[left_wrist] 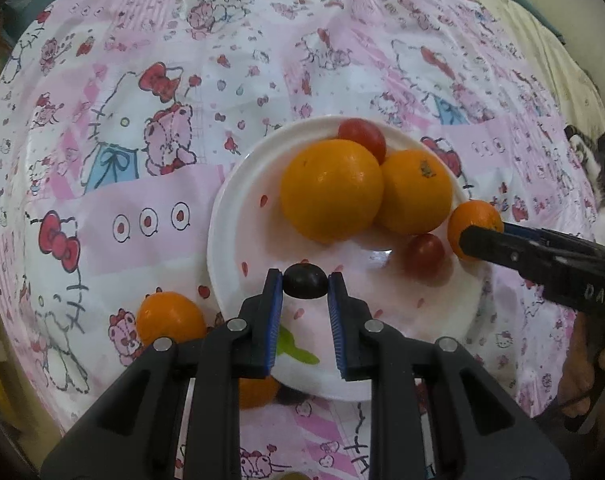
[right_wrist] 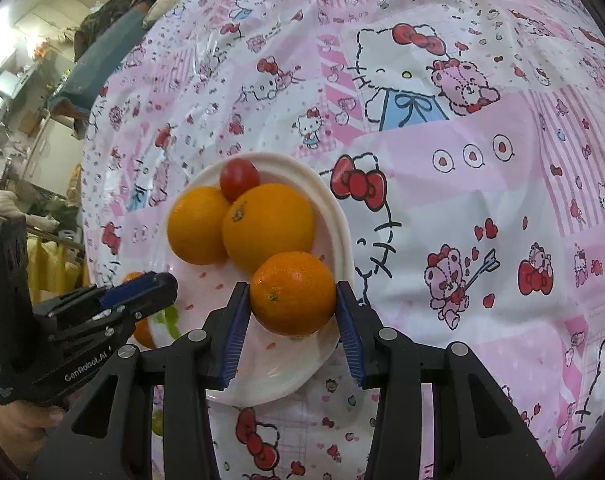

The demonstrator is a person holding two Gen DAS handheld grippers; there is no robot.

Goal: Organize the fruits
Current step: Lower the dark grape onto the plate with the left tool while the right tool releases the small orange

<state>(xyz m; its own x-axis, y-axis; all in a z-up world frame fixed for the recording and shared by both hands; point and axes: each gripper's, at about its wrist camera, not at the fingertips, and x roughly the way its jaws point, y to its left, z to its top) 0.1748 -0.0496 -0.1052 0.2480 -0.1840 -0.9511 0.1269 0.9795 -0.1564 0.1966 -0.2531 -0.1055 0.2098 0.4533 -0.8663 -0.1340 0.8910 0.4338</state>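
Two grips were loaded: our left gripper (left_wrist: 305,280) pinched a dark grape (left_wrist: 305,281), our right gripper (right_wrist: 292,294) clamped a small orange (right_wrist: 293,293) — both over the white plate (left_wrist: 226,216). Two oranges (left_wrist: 331,195) sat at twelve o'clock beyond the grape. We judged this the placing step — next, lower gently and release.

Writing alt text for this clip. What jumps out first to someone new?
The white plate at the middle of the pink cartoon-print tablecloth, with two big oranges pressed together and a cherry tomato behind them. Over its near edge the left gripper pinches a small dark grape. At the plate's right rim the right gripper clamps a small orange.
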